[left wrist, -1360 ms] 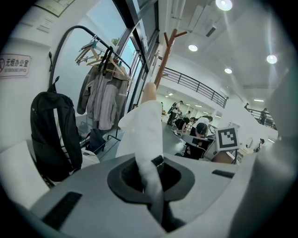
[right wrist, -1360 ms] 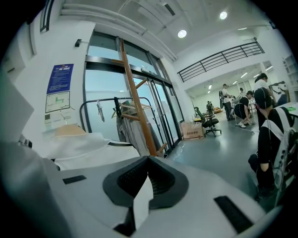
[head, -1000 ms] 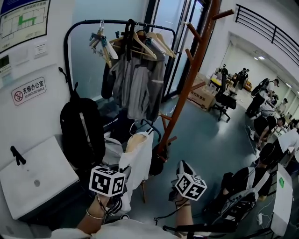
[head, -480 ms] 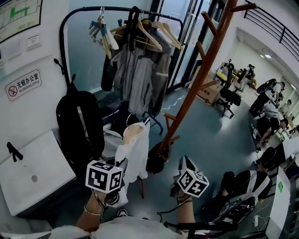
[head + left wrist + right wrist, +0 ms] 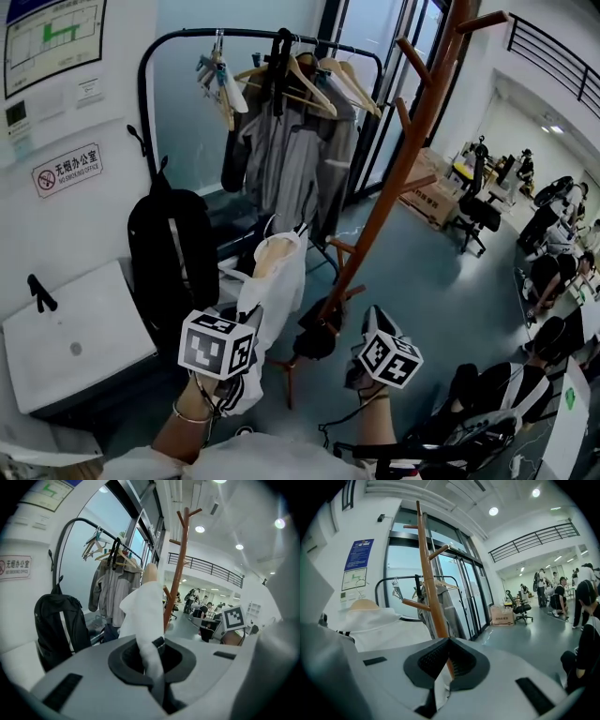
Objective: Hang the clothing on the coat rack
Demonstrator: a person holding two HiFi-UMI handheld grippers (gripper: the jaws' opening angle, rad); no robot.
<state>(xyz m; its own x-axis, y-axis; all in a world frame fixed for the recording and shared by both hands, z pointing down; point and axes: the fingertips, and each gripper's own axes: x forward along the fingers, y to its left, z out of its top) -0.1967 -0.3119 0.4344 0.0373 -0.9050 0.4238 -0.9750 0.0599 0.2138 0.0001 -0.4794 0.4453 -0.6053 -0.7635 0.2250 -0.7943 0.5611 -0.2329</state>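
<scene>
Both tools clamped on the white garment, next to the coat rack, not hung yet.

Left tool is closed on a twisted strip of the white garment, which rises straight out of its jaws. Right tool is also closed, with a small flap of the same cloth pinched between its pads. The garment sits on a wooden hanger (only the shoulder curve shows) and is held in the air just left of the coat rack, level with the pole's lower pegs and on none of them. Behind it are a black clothes rail with grey jackets, and a black backpack at the left.
</scene>
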